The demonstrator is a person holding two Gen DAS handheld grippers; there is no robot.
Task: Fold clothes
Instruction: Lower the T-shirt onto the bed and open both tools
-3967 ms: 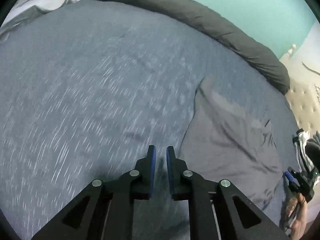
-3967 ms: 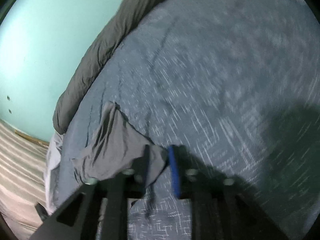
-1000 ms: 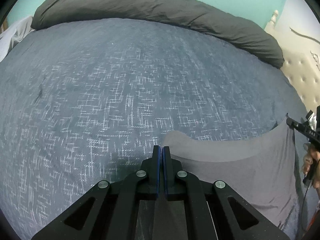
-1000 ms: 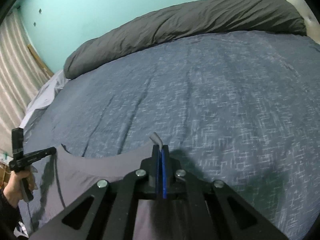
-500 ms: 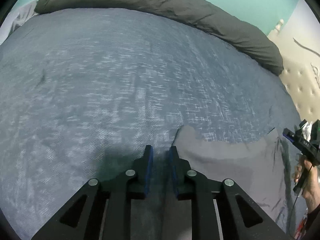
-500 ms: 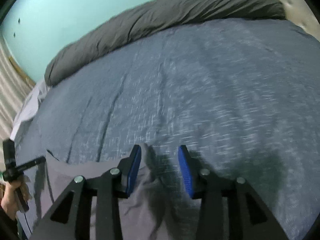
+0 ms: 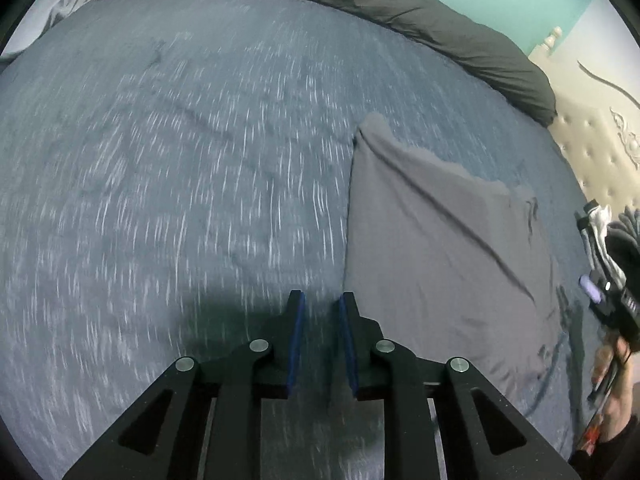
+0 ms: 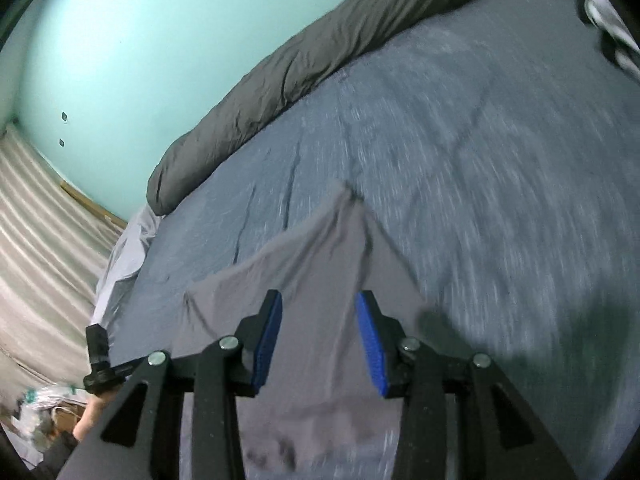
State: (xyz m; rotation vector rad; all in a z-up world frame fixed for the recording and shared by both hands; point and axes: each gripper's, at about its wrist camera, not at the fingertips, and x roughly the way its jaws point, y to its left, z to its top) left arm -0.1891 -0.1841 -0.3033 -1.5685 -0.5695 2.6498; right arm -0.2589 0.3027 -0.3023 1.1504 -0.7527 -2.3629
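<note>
Grey, soft cotton garment [image 7: 432, 248] lay flat on the blue patterned bedspread [image 7: 180, 184], released. Left gripper [image 7: 322, 340] and right gripper [image 8: 318, 340] both hovered apart, empty. Folding appeared barely begun; next, an edge apparently needed pinching.

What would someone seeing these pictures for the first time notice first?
Probably the grey garment lying rumpled on the blue patterned bedspread, off to the right in the left wrist view. Next, the open right gripper above that cloth and the open left gripper beside it. A dark grey duvet is bunched against the turquoise wall.
</note>
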